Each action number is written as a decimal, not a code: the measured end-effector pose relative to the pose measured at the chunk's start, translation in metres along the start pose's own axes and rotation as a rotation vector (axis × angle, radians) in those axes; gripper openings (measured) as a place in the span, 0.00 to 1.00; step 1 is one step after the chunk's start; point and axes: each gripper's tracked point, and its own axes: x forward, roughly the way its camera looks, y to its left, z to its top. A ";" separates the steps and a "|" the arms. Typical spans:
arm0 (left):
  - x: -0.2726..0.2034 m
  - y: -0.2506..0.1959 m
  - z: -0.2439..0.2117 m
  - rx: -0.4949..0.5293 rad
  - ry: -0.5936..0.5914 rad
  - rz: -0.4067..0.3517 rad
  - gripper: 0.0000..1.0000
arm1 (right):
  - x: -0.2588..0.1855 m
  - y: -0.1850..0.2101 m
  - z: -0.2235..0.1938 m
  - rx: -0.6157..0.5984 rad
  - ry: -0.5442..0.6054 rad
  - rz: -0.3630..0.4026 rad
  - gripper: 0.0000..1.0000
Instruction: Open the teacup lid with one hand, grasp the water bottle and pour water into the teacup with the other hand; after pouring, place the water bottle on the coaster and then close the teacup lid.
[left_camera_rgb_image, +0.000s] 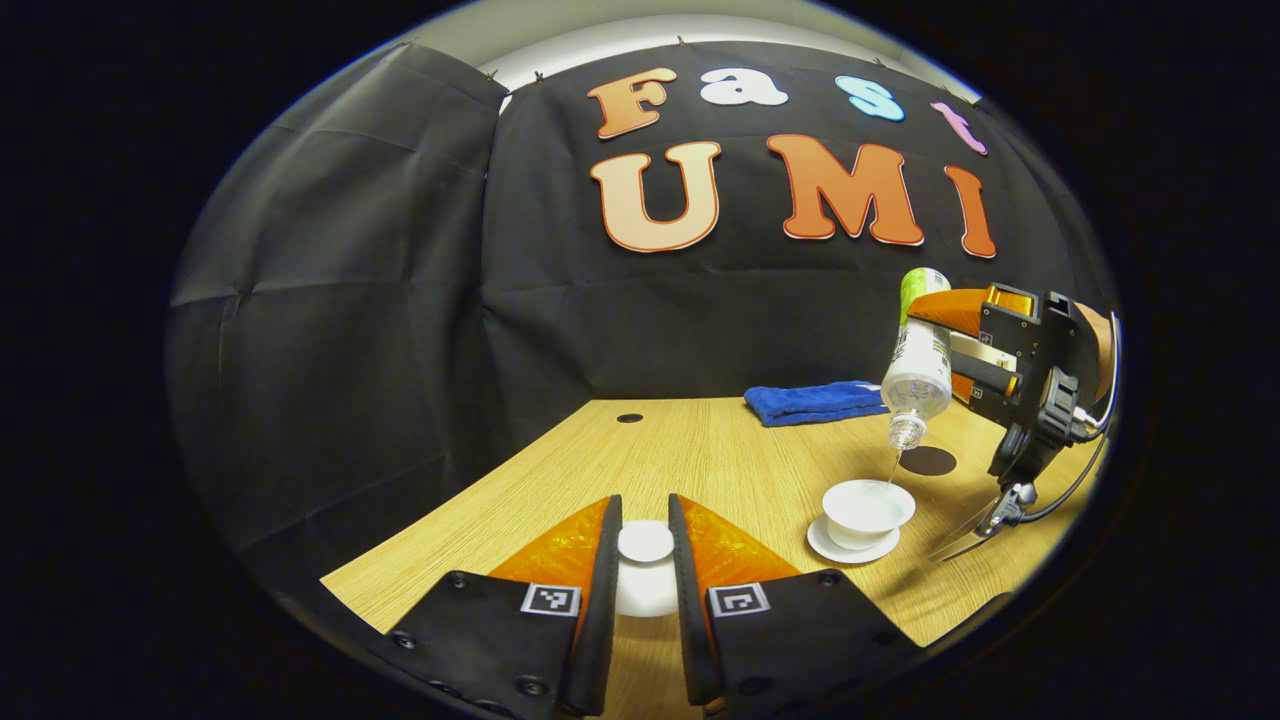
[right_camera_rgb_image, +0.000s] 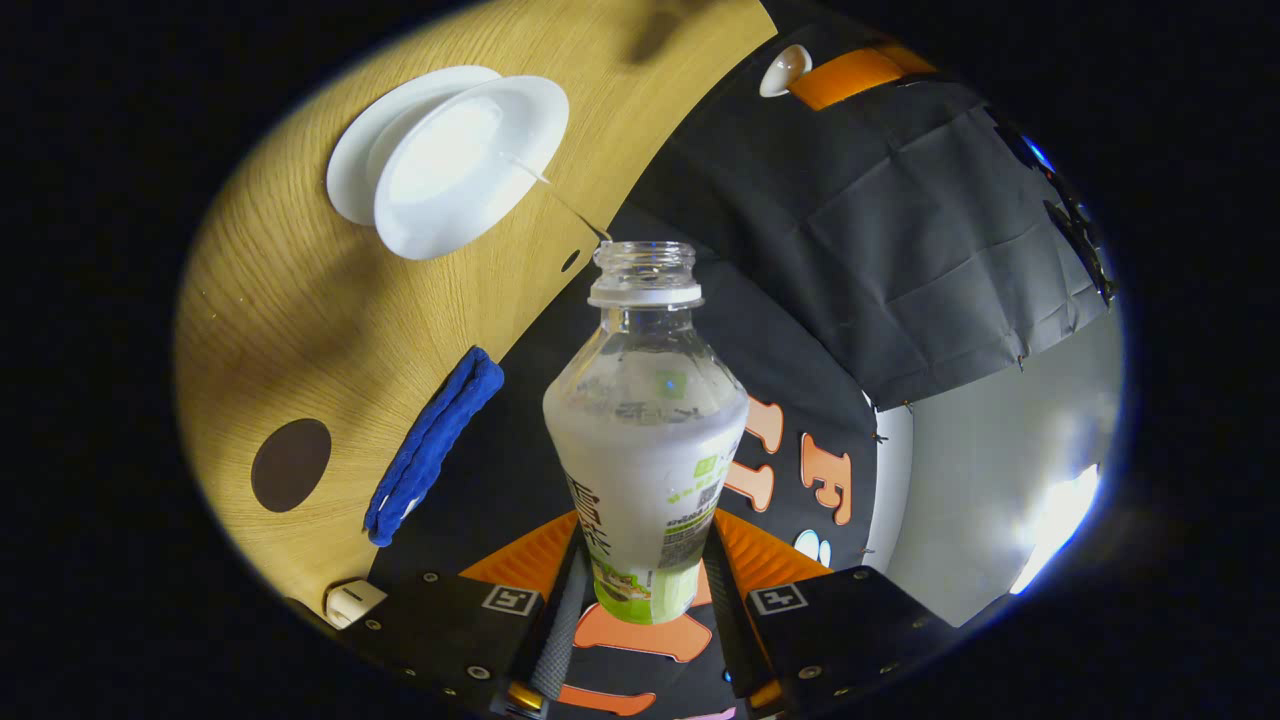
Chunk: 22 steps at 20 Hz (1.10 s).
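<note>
My left gripper (left_camera_rgb_image: 645, 515) is shut on the white teacup lid (left_camera_rgb_image: 645, 585), gripping it by its knob just over the table's near edge. To the right, the white teacup (left_camera_rgb_image: 868, 508) stands uncovered on its saucer (left_camera_rgb_image: 850, 550). My right gripper (right_camera_rgb_image: 645, 560) is shut on the clear water bottle (right_camera_rgb_image: 645, 430), which is uncapped and tipped mouth-down. A thin stream of water runs from the bottle (left_camera_rgb_image: 918, 370) into the cup (right_camera_rgb_image: 465, 165). Just behind the cup lies the dark round coaster (left_camera_rgb_image: 927, 461), bare. In the right gripper view the left gripper (right_camera_rgb_image: 800, 72) holds the lid (right_camera_rgb_image: 783, 68) far off.
A folded blue cloth (left_camera_rgb_image: 815, 402) lies at the back of the wooden table (left_camera_rgb_image: 720, 450), beyond the coaster (right_camera_rgb_image: 291, 464). A small dark hole (left_camera_rgb_image: 629, 418) is in the tabletop at the far left. A small white object (right_camera_rgb_image: 352, 600) sits at the table's edge.
</note>
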 end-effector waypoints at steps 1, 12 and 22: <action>0.001 -0.002 -0.001 0.003 0.003 -0.001 0.33 | 0.001 0.005 -0.001 0.015 0.000 0.010 0.62; 0.005 -0.022 0.000 0.016 0.018 -0.027 0.33 | -0.019 0.064 0.008 0.673 0.050 0.288 0.62; 0.012 -0.048 0.005 0.018 0.018 -0.055 0.33 | -0.008 0.033 -0.046 1.364 0.174 0.371 0.63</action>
